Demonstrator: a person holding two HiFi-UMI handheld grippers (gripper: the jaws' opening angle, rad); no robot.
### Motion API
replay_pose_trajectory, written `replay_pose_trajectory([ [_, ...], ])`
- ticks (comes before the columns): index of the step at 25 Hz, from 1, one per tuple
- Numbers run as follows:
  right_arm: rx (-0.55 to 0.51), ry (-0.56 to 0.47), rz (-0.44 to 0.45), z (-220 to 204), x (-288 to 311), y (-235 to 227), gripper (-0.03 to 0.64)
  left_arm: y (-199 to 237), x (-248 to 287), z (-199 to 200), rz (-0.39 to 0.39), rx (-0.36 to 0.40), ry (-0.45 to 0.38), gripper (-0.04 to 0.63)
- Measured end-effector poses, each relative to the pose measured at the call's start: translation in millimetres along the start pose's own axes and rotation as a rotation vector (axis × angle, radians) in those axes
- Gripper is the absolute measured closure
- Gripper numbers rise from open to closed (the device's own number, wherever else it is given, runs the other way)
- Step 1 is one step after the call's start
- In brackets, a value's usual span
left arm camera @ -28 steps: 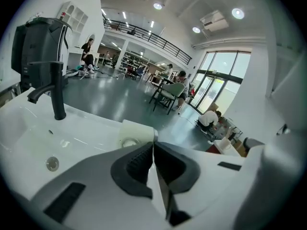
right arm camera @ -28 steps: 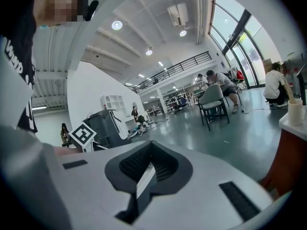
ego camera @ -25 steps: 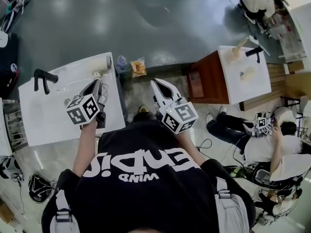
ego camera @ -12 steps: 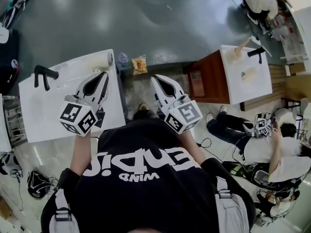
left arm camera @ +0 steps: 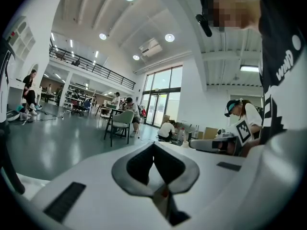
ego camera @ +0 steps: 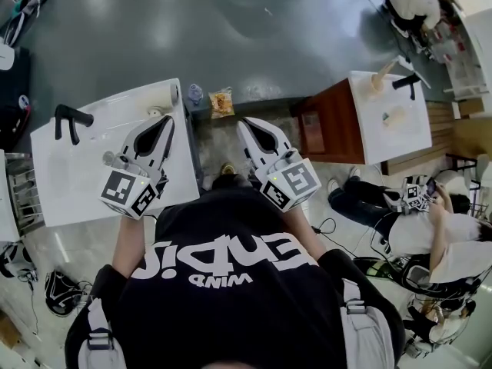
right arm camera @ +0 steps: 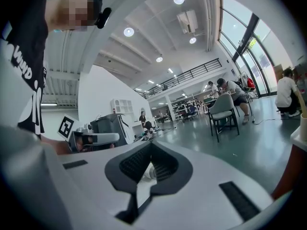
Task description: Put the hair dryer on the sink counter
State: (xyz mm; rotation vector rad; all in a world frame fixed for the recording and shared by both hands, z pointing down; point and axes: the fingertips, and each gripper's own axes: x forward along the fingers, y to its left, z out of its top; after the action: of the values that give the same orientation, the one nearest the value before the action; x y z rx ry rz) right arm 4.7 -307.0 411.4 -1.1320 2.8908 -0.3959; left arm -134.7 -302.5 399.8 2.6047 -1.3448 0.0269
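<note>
Both left gripper (ego camera: 166,123) and right gripper (ego camera: 243,124): jaws pressed together, empty. Hair dryer (ego camera: 163,97) on bench (ego camera: 77,183), upper left of frame, looks light, rigid and slick; probably best pinched at the handle.

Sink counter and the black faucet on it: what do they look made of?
Sink counter: white, smooth, faintly glossy, so probably glazed ceramic or moulded resin. Faucet: matt black with no shine, likely coated metal, though plastic can't be excluded.
</note>
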Motion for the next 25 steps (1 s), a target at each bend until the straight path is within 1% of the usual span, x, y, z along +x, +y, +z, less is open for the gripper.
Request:
replay_pose_trajectory([
  [4, 0.007, -0.002, -0.006, -2.3, 0.6, -1.6, 0.598, 4.0, 1.3, -4.6, 0.008, -0.042, 0.007, 0.575],
  [13, 0.013, 0.002, -0.023, -5.4, 0.9, -5.2, 0.598, 9.2, 4.7, -9.0, 0.014, -0.053, 0.029, 0.575],
  [25, 0.018, -0.003, -0.028, -4.6, -0.1, -1.6, 0.598, 11.3, -0.1, -13.4, 0.034, -0.075, 0.032, 0.575],
])
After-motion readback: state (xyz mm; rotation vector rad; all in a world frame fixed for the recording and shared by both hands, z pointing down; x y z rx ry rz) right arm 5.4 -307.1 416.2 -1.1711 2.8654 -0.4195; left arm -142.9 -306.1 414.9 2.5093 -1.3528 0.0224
